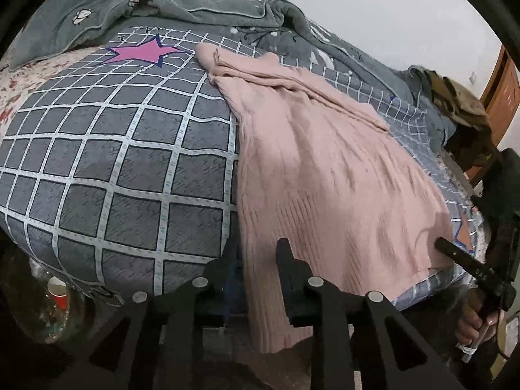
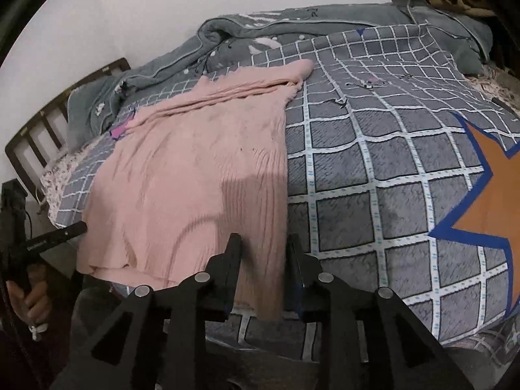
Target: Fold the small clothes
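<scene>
Nearest us, the left gripper point(image 1: 256, 253) has its jaws a little apart over the left corner of the sweater's hem; the knit runs between the fingers, though the pads do not appear to press it. The right gripper point(image 2: 265, 250) stands the same way at the other hem corner, slightly open with the ribbed edge between its fingers. The pink sweater point(image 1: 325, 162) lies flat across the checked bedspread point(image 1: 113, 162), hem drooping over the bed's edge, sleeves folded over near the collar. We judge it soft, light and stretchy, so it will sag and drag; the ribbed hem corners seem the firmest hold. Beyond lies a rumpled grey blanket point(image 1: 97, 9).
</scene>
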The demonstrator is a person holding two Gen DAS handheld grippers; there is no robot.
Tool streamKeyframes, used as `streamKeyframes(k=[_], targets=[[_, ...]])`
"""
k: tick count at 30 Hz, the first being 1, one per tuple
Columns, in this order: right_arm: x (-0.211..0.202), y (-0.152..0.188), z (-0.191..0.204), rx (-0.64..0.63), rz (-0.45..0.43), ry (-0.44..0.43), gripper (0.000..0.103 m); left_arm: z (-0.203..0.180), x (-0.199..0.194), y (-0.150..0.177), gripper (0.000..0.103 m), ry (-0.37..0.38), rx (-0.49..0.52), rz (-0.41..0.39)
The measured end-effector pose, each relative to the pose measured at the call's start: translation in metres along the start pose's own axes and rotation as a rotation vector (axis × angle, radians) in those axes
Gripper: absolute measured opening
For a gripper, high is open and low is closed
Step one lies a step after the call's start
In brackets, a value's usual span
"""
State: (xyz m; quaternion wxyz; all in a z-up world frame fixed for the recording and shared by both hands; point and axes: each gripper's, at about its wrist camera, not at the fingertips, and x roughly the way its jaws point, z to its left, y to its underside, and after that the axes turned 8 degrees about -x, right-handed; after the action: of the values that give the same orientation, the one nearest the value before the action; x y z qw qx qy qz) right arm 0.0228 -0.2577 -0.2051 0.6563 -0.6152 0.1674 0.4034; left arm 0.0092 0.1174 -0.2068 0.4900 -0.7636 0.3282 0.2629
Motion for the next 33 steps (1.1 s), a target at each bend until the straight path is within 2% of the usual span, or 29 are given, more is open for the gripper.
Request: streamKeyframes(k=[3,5,8,11,15,18,20,25,33], targets=[[0.005,0.003,0.0,-0.016,0.019,0.008,0.028,-0.002,0.003,0.002,0.031,-0.006,0.002,-0.014],[0.004,0.005,0.001,-0.016,0.002,0.023,0.028,-0.005,0.003,0.005,0.037,0.006,0.01,-0.02],[0.002,0.007,0.003,-0.017,0.003,0.036,0.027,-0.01,0.002,0.01,0.037,-0.008,0.054,-0.035],[0.003,0.008,0.008,-0.033,0.019,0.045,0.016,-0.012,0.0,0.012,0.037,-0.035,0.038,-0.042],[0.004,0.007,0.012,-0.041,0.024,0.05,0.015,-0.019,-0.001,0.014,0.031,-0.077,0.028,-0.017],[0.006,0.006,0.012,-0.028,0.027,0.047,0.015,-0.018,0.0,0.01,0.03,-0.093,-0.001,0.009],[0.006,0.006,0.012,-0.023,0.027,0.046,0.015,-0.016,0.0,0.008,0.03,-0.069,-0.027,0.023],[0.006,0.006,0.011,-0.01,0.026,0.038,0.016,-0.01,-0.002,0.015,0.03,-0.043,-0.005,-0.044],[0.008,0.006,0.01,-0.001,0.025,0.027,0.018,-0.019,0.002,0.018,0.032,-0.08,0.035,-0.088]])
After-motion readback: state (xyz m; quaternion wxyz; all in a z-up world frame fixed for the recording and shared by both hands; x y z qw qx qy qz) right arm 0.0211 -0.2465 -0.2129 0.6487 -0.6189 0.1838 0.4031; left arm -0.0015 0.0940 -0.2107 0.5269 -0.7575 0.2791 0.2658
